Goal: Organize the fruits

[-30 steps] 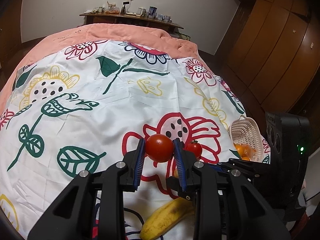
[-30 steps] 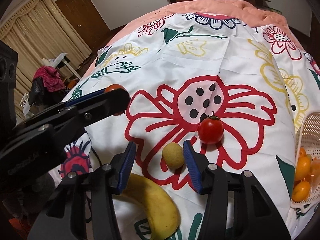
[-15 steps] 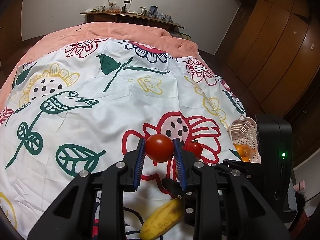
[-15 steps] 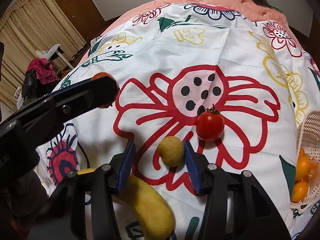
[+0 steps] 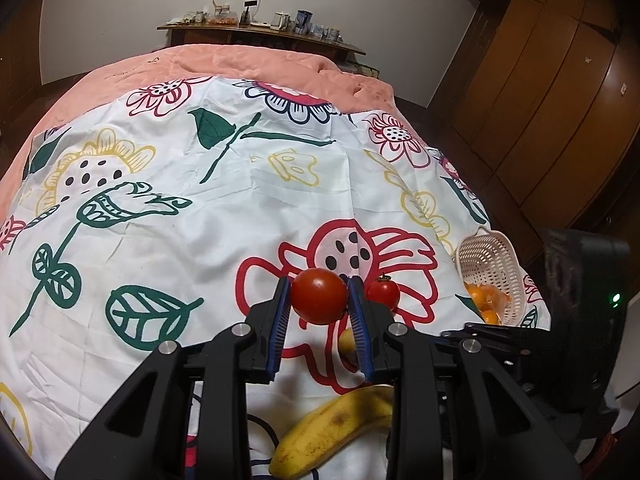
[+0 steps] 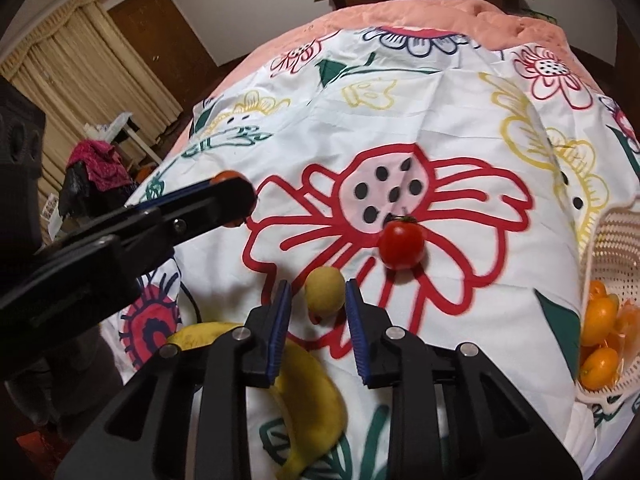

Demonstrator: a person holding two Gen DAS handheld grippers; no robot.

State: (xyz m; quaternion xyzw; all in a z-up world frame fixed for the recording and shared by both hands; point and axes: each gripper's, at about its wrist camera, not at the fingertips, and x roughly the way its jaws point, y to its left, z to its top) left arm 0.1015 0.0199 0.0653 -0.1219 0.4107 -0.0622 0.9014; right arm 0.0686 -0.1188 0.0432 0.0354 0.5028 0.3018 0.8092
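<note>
Left tongs point(image 5: 319, 300) clamped on big tomato point(image 5: 319, 295); right tongs point(image 6: 316, 306) just closed on small yellow fruit point(image 6: 324, 290).
Judged light, smooth, bruisable; gripped across widest middle.

Both tools are built alike. The left gripper point(image 5: 320, 312) has matte black, angular plastic arms with triangular cut-outs, round silver screw heads at the joints, and ribbed blue pads point(image 5: 280, 328) lining its fingers. The right gripper point(image 6: 318, 312) matches it; behind its arms a black housing carries a green light.
</note>
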